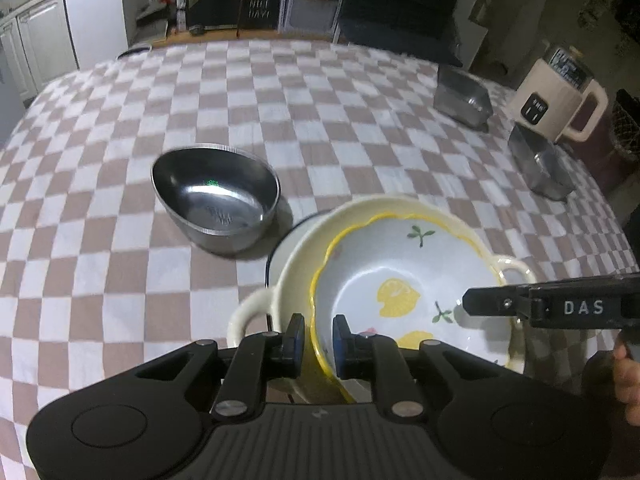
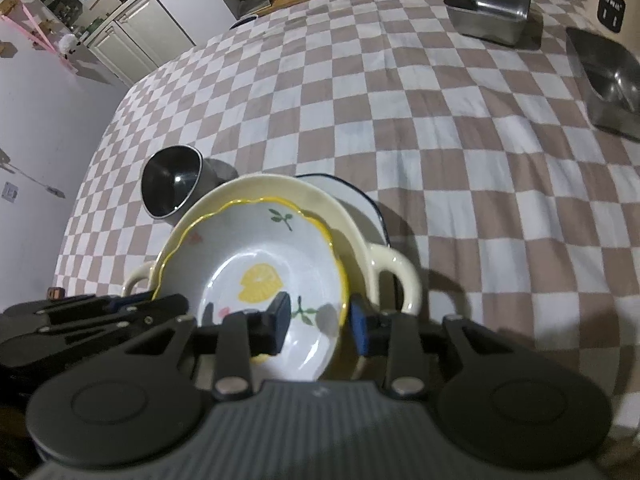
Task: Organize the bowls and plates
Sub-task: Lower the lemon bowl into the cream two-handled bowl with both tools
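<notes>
Checkered tabletop (image 2: 440,140): two steel trays (image 2: 490,12) untouched at far right edge. Near edge: cream handled bowl (image 2: 280,188) on blue-rimmed plate (image 2: 360,196), lemon bowl (image 1: 400,264) nested inside. Steel bowl (image 1: 216,196) just beside, unstacked. I've got left gripper (image 1: 318,340) narrow around the lemon rim, pad contact unclear; right gripper (image 2: 318,322) straddling it, pads clear.

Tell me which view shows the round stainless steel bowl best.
Left wrist view: the round stainless steel bowl sits unobstructed on the checkered tablecloth, with its whole rim and inside visible. In the right wrist view the same bowl is smaller, off to the left, and partly hidden behind the cream two-handled ceramic dish.
</notes>
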Tool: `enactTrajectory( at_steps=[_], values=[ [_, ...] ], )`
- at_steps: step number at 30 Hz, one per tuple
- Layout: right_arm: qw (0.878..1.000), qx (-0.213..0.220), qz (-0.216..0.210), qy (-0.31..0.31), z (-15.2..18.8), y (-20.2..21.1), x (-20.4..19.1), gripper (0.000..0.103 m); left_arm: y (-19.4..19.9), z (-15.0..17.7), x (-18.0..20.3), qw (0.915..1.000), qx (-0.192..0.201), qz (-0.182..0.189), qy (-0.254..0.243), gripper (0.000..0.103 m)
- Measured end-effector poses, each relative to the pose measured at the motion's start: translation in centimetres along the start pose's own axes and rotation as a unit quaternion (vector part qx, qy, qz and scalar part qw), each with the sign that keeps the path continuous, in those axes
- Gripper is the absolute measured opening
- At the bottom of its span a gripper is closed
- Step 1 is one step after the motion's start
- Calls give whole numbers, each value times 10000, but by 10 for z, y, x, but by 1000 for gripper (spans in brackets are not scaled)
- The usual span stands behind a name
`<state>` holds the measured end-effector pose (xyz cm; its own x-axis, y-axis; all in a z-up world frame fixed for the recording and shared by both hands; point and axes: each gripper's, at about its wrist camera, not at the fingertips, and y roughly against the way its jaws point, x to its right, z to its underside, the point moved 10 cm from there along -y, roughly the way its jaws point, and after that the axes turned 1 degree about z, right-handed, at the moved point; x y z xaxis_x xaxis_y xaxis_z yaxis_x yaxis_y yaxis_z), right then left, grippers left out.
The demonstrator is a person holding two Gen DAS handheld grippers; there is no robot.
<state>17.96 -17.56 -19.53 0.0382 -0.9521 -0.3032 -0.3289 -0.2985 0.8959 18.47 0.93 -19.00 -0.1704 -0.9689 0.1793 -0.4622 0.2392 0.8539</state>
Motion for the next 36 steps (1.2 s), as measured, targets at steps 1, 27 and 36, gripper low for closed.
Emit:
enactTrajectory(
  at_steps=[1, 27, 36],
  values=[
    [10000, 17, 0, -1, -1, 1, 1, 39, 1, -1, -1, 10000, 10, 53, 55, 16],
    [9996, 131, 112, 239, -3, 14, -2, 38, 3, -1, -3, 9999, -32, 50, 85, 22],
    [9985, 348, -32, 428, -6, 30, -7, 38, 6, -2, -1, 10000, -20, 82, 48, 23]
  ],
)
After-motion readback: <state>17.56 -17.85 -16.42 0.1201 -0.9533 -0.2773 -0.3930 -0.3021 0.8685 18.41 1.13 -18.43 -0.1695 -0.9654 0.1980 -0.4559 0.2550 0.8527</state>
